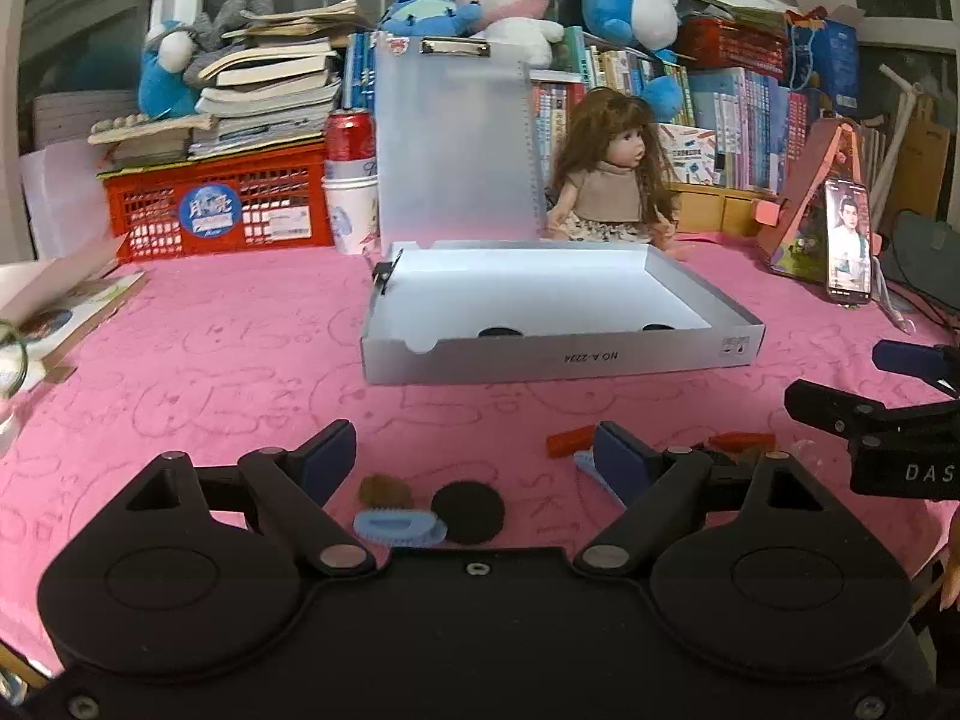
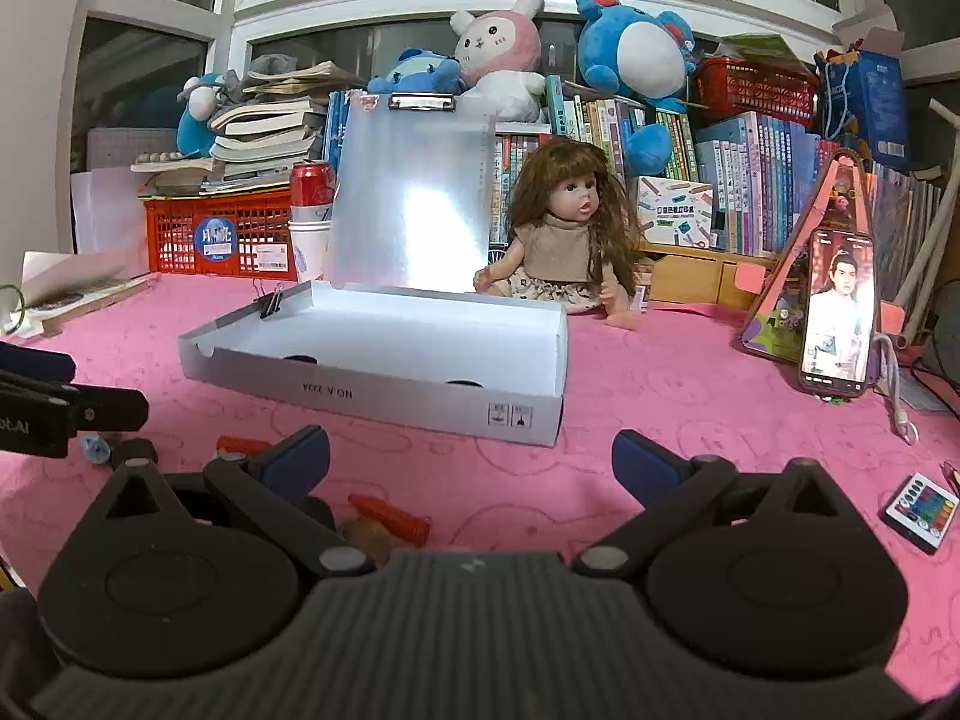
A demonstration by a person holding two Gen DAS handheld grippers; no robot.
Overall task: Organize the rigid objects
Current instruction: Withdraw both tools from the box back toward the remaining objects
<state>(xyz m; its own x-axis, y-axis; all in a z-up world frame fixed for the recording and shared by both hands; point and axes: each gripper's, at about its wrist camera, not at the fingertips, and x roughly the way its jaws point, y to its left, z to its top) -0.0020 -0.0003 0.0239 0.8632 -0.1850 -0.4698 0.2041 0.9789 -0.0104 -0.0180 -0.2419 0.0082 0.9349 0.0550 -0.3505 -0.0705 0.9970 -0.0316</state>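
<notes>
A: We hold the left gripper (image 1: 474, 456) low over the pink patterned tablecloth (image 1: 210, 372), its jaws spread wide with nothing between the blue pads. Just below them lie a round black disc (image 1: 468, 511), a light-blue ridged plastic clip (image 1: 399, 528) touching its left edge, and a small brown fuzzy lump (image 1: 385, 489) just behind the clip.

B: We have the right gripper (image 2: 471, 462) released too, nothing in it. An orange ribbed plastic piece (image 2: 393, 516) lies near its left finger, with a brown lump partly hidden under the gripper body.

A: Ahead of us sits the shallow white cardboard box (image 1: 558, 354), its translucent lid standing upright. Two dark round things show inside against the near wall; we cannot tell what they are.

B: Behind the box sits a long-haired doll in a beige top (image 2: 570, 228), and a phone with a lit screen (image 2: 840, 312) leans at the right.
</notes>
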